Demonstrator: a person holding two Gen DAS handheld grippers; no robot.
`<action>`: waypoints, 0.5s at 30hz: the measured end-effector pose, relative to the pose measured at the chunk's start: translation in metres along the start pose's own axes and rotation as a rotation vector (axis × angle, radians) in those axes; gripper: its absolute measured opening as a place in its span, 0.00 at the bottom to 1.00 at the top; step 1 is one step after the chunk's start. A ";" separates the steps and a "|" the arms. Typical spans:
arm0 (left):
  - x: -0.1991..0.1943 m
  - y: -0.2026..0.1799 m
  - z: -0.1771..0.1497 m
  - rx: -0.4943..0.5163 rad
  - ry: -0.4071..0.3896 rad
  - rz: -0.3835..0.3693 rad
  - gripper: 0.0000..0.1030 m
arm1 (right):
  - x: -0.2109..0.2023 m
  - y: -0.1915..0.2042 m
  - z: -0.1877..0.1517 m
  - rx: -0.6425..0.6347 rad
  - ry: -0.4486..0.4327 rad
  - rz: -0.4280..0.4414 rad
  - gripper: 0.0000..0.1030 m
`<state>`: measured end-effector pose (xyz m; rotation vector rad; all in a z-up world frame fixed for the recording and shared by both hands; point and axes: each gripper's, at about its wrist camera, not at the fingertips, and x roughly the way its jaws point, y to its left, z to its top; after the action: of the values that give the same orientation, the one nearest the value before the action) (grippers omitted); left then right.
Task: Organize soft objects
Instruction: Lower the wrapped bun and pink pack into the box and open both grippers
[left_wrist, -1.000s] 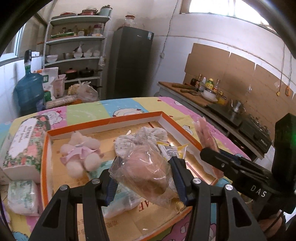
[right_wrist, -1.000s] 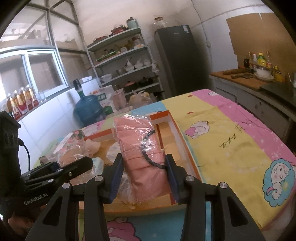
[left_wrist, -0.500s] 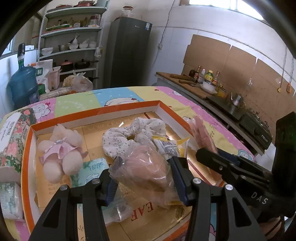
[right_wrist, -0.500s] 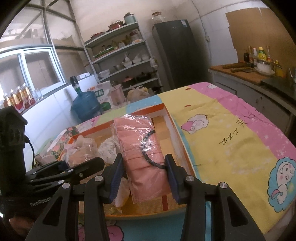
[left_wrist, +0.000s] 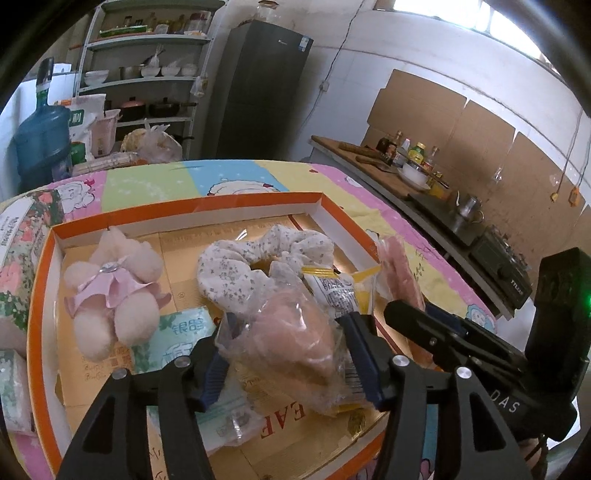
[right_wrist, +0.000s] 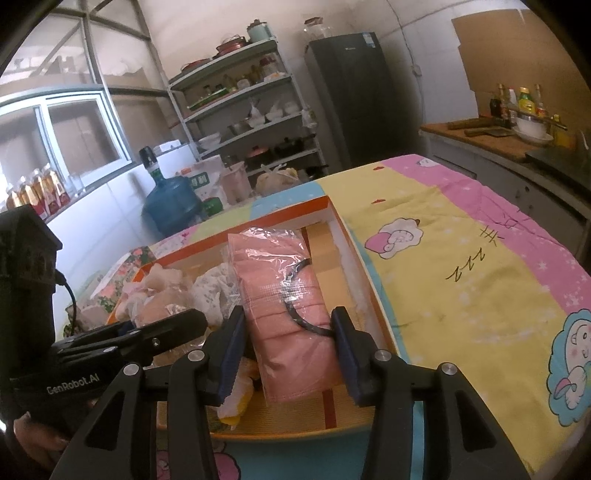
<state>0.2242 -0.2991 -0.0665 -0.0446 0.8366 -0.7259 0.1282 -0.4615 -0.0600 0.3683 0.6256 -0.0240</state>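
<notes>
My left gripper (left_wrist: 291, 343) is shut on a clear bag with a pink soft item (left_wrist: 291, 332) and holds it over the orange-rimmed cardboard tray (left_wrist: 229, 201). In the tray lie a pink plush toy (left_wrist: 110, 295), a floral scrunchie (left_wrist: 255, 258), a teal tissue pack (left_wrist: 177, 332) and a yellow sachet (left_wrist: 336, 291). My right gripper (right_wrist: 288, 332) is shut on a plastic-wrapped pack of pink masks (right_wrist: 284, 302) over the tray's right side (right_wrist: 354, 251). It shows in the left wrist view (left_wrist: 399, 269) too.
A floral tissue box (left_wrist: 22, 236) and a small tissue pack (left_wrist: 11, 391) lie left of the tray on the cartoon tablecloth (right_wrist: 461, 258). A water jug (left_wrist: 40, 144), shelves (left_wrist: 147, 74), a fridge (left_wrist: 258, 92) and a counter (left_wrist: 406, 177) stand behind.
Both grippers have moved forward and lower over the tray, each still holding its bag. The tray's contents have not moved.
</notes>
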 end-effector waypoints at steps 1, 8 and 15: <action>-0.001 0.000 -0.001 0.004 -0.002 -0.004 0.64 | 0.000 0.000 0.000 0.001 -0.001 0.003 0.51; -0.014 -0.005 -0.005 0.028 -0.044 0.003 0.83 | -0.002 0.001 0.000 0.006 -0.005 0.019 0.65; -0.033 -0.007 -0.006 0.042 -0.082 0.010 0.84 | -0.009 0.009 -0.001 -0.005 -0.012 0.018 0.70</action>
<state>0.2014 -0.2836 -0.0462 -0.0322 0.7428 -0.7278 0.1212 -0.4539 -0.0525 0.3689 0.6100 -0.0077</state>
